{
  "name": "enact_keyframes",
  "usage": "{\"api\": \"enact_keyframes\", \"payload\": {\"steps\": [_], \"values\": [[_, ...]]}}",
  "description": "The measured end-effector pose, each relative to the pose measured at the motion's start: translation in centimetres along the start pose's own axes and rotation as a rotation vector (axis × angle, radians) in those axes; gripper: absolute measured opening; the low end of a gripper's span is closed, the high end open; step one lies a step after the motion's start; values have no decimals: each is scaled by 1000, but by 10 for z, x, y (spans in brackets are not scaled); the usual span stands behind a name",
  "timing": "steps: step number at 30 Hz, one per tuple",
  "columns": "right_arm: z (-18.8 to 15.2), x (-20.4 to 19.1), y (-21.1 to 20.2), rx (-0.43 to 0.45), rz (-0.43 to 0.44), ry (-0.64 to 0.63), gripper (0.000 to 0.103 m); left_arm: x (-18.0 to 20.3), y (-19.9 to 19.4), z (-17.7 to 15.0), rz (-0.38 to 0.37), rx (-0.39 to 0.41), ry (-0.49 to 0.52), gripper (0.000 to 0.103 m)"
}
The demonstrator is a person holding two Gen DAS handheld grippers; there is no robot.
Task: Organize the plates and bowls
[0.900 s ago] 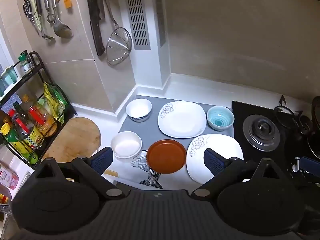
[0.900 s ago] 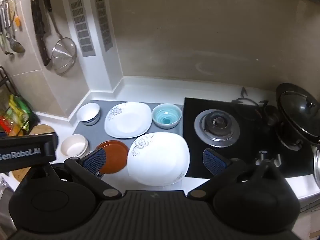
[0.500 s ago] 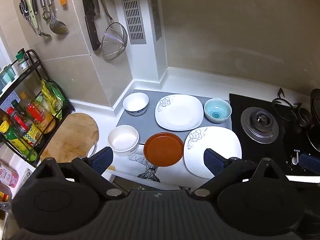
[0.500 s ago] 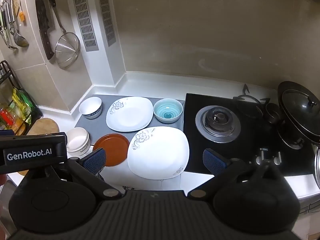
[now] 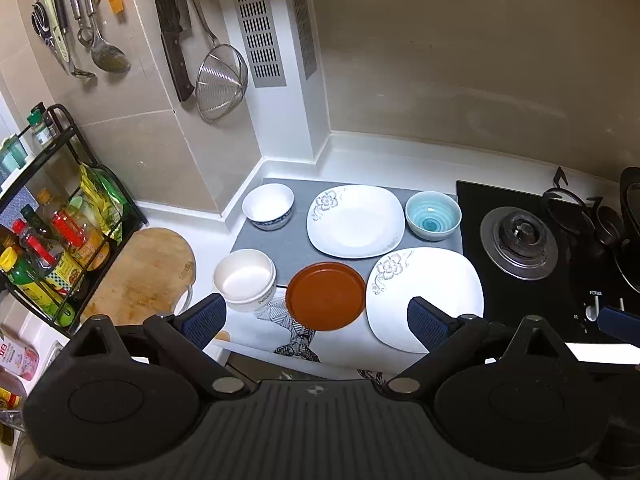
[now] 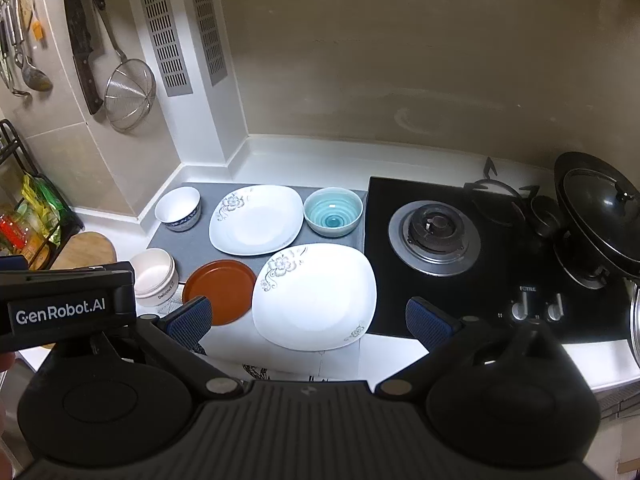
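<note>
Both grippers hang above the counter with jaws spread wide and nothing between them: your left gripper (image 5: 316, 314) at lower centre of its view, your right gripper (image 6: 308, 314) likewise.

Count, left wrist view: three plates, three bowls. Two white square plates with flower prints; the far white plate (image 5: 355, 221) sits mid-frame on the grey mat (image 5: 280, 246), the near white plate (image 5: 426, 298) lower right of it, its edge against the black stove (image 5: 520, 240). Their corners point diagonally and the flower corner faces upper left on each. One brown round plate (image 5: 326, 296) lies flat at centre, just left of the near plate.

Bowls, all upright, mouths up: blue-rimmed white bowl (image 5: 268, 206) at the mat's upper left, teal bowl (image 5: 433, 215) at its upper right, cream bowl (image 5: 245, 285) at left, just beside the brown plate.
</note>
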State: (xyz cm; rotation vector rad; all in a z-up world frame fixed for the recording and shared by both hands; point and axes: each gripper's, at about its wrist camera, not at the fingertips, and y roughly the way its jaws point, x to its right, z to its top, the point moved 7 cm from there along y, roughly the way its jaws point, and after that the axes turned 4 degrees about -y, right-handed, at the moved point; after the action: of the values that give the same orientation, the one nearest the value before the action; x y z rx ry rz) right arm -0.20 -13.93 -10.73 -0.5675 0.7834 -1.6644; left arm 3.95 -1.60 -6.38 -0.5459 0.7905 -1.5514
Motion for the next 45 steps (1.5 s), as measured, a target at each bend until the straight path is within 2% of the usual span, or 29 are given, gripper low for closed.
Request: {"api": "enact_keyframes", "payload": {"steps": [7,45], "values": [[-4,-3,2,-11,7,-5,103,1,4,-5,33,2,6,98],[-14,-14,4,-27,31,6,103,-6,5,-15,42,-8,16,98]]}}
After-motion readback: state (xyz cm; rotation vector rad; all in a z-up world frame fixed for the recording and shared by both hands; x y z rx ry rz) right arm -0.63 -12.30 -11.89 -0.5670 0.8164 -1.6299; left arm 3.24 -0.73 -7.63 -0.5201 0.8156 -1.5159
